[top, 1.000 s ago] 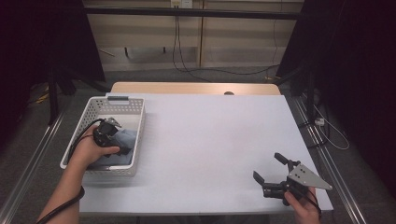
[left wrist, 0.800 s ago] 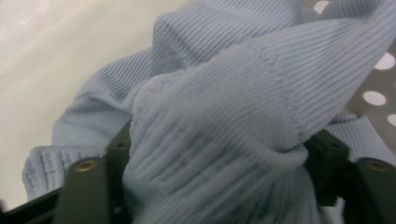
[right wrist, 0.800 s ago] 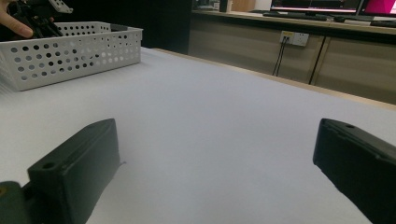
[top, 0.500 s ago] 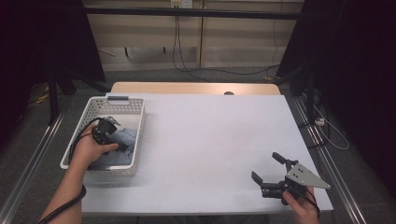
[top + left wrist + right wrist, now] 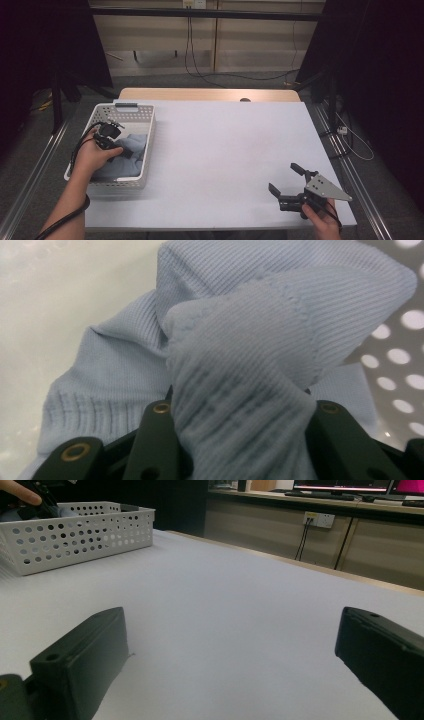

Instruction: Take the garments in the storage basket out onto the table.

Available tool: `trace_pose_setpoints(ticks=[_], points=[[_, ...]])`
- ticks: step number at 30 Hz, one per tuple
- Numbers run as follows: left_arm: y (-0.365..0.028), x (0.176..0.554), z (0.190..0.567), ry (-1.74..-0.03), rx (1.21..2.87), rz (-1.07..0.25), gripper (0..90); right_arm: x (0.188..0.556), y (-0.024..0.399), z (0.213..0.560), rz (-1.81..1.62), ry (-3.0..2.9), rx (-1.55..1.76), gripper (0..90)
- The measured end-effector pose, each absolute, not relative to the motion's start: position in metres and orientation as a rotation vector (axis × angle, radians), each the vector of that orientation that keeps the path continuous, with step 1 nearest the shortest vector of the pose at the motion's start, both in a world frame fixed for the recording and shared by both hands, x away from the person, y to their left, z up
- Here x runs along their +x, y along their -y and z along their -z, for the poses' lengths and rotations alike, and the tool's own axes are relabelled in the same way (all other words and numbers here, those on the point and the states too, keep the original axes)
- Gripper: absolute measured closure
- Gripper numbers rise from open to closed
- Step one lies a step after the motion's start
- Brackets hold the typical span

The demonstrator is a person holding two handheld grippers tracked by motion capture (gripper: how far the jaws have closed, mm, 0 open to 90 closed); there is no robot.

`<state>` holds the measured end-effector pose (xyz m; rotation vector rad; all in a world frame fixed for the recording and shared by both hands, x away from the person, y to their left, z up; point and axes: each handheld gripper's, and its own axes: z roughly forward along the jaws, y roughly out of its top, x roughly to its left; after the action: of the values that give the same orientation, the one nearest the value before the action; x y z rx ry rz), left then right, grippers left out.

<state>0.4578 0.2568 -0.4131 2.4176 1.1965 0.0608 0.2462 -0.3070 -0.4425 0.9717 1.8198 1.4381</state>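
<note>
- Reaching down into the white perforated basket [image 5: 142, 116] at the table's left edge: left gripper [image 5: 116, 147], jaws just closed in on a bunched fold of the pale blue ribbed cloth [image 5: 240, 375], fabric squeezed up between both black jaws.
- Lying inside that basket, heaped toward its near end: the cloth [image 5: 131, 159].
- Held low over the white table [image 5: 225, 145] near its front right corner, well apart from the basket: right gripper [image 5: 292, 182], jaws spread wide, bare tabletop between them.
</note>
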Motion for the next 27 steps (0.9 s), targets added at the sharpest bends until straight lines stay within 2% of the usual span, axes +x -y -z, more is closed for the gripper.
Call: trace_pose_setpoints(ticks=[14, 27], points=[[-0.265, 0.463, 0.385, -1.233, 2.393, -0.091, 65.2, 0.246, 0.307, 0.443, -1.439, -1.828, 0.967, 0.0], [-0.266, 0.471, 0.334, -1.242, 2.373, -0.093, 65.2, 0.246, 0.306, 0.443, -1.443, -1.824, 0.966, 0.0]])
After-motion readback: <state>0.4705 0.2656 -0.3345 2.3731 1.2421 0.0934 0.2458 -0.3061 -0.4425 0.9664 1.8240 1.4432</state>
